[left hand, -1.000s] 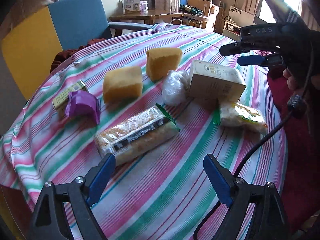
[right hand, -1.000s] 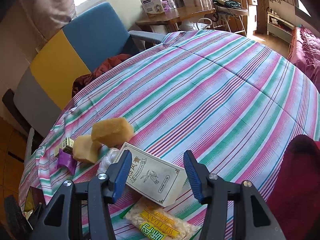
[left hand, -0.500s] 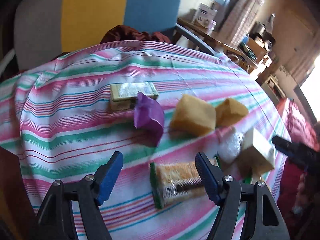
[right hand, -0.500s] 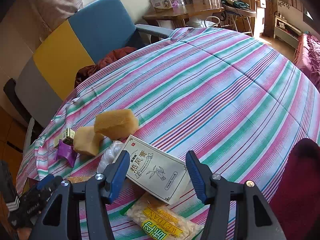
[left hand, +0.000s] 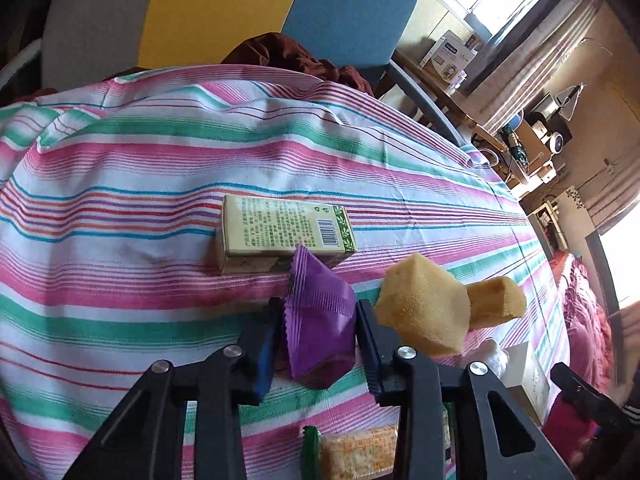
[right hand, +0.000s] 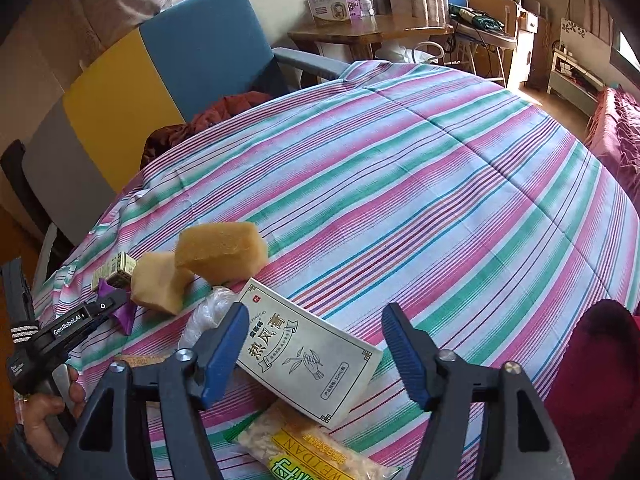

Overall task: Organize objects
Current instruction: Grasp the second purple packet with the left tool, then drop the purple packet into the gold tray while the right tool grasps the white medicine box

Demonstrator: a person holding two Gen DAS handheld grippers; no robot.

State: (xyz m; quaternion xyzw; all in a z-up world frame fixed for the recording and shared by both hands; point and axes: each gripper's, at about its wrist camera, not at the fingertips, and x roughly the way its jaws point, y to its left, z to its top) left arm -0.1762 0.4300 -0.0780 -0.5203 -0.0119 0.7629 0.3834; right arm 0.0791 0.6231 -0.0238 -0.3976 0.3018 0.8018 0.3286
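sponges: 2 | boxes: 2 | purple packet: 1 | snack packs: 2

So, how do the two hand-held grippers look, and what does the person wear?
Both the left gripper and the right gripper have black angular frames, silver screws and blue ribbed pads. The left one's side reads "GenRobot.AI". A dark sleeve covers the left wrist.

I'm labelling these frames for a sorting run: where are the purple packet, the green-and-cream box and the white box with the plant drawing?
purple packet (left hand: 320,320), left wrist view, middle of its crinkled face.
green-and-cream box (left hand: 280,228), left wrist view, printed top face.
white box (right hand: 308,356), right wrist view, on the drawing.
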